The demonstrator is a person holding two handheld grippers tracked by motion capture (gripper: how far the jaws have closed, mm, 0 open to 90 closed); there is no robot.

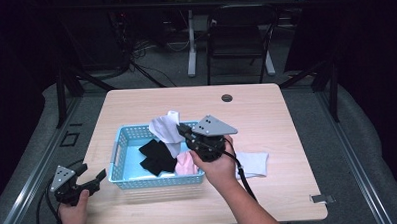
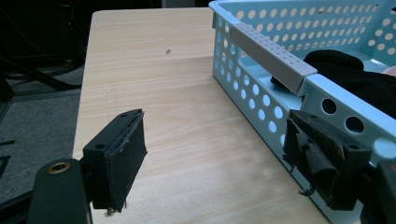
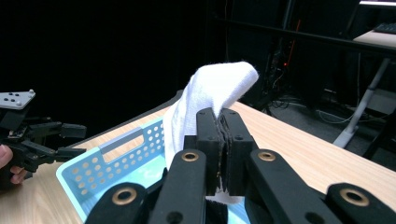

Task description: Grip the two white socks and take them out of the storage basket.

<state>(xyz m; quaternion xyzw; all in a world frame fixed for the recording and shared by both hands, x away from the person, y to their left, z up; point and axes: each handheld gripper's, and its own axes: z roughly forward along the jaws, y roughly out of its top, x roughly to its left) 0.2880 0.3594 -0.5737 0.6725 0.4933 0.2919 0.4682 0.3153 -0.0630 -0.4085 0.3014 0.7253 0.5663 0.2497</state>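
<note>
My right gripper [image 1: 183, 130] [image 3: 219, 116] is shut on a white sock [image 1: 164, 127] [image 3: 210, 88] and holds it up over the far side of the light blue perforated basket [image 1: 118, 145] [image 3: 116, 158]. Inside the basket lie a black cloth [image 1: 157, 156] [image 2: 355, 74] and a pink cloth [image 1: 186, 165]. My left gripper [image 1: 93, 173] [image 2: 217, 140] is open with nothing between its pads, low over the table just left of the basket's near left corner [image 2: 261, 100]. In the right gripper view it [image 3: 60, 140] appears beyond the basket, at the left.
Another white cloth [image 1: 252, 163] lies on the wooden table [image 1: 266, 114] right of the basket, behind my right hand. A dark round hole [image 1: 227, 97] sits near the table's far edge. A black chair [image 1: 239, 35] and table legs stand beyond.
</note>
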